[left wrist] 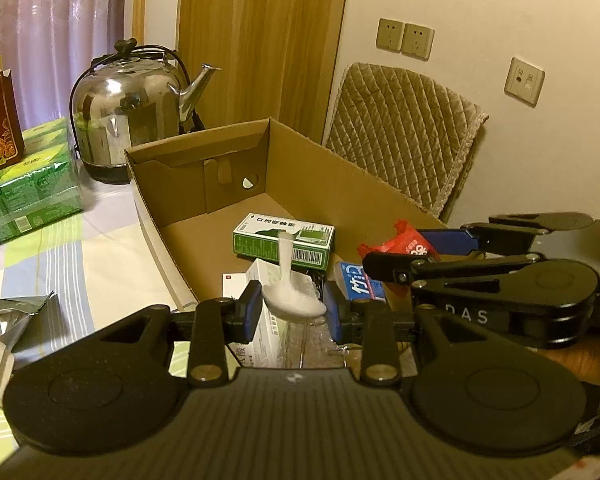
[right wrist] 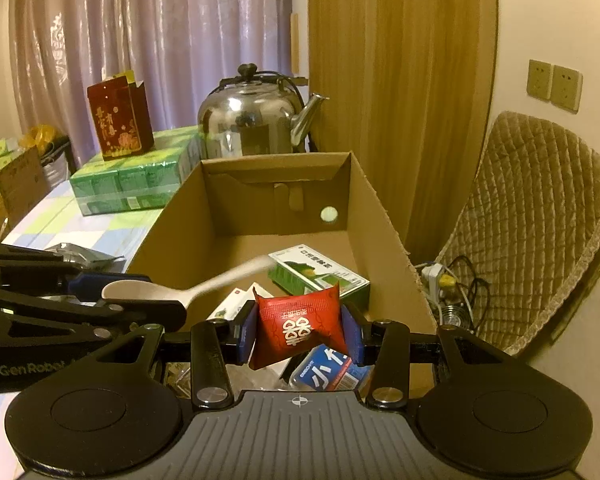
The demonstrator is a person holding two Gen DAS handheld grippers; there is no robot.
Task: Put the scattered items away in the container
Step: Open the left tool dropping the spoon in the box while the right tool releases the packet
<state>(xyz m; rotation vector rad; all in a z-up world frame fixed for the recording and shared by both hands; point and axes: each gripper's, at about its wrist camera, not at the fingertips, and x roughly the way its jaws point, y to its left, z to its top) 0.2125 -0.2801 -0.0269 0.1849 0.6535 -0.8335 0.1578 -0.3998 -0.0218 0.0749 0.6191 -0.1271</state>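
Cardboard box (right wrist: 384, 240) is the landmark here: an open carton with both grippers poised over its near end. Left gripper (left wrist: 294, 310) has its fingers narrowed onto the bowl of a white plastic spoon (left wrist: 288, 280); the spoon's long axis runs from the fingers forward into the box, handle tip reaching over the green carton (left wrist: 286, 242) on the box floor. Right gripper (right wrist: 300, 332) has its blue pads (right wrist: 246, 334) pressed in on a red sachet (right wrist: 298, 326), pinching it at both sides so that it puckers, and hangs above the near floor of the box, just right of the left gripper. Both loads lie directly over the box interior, so my judgement is that opening the fingers is all the drop needs, with neither hand nearer than the other.

Counted: one spoon, one red sachet, one box. Inside the box already: one green carton, one white packet (right wrist: 230, 302), one blue packet (right wrist: 328, 372). Left of the box on the table, one crumpled silver pouch (left wrist: 16, 320) remains outside.
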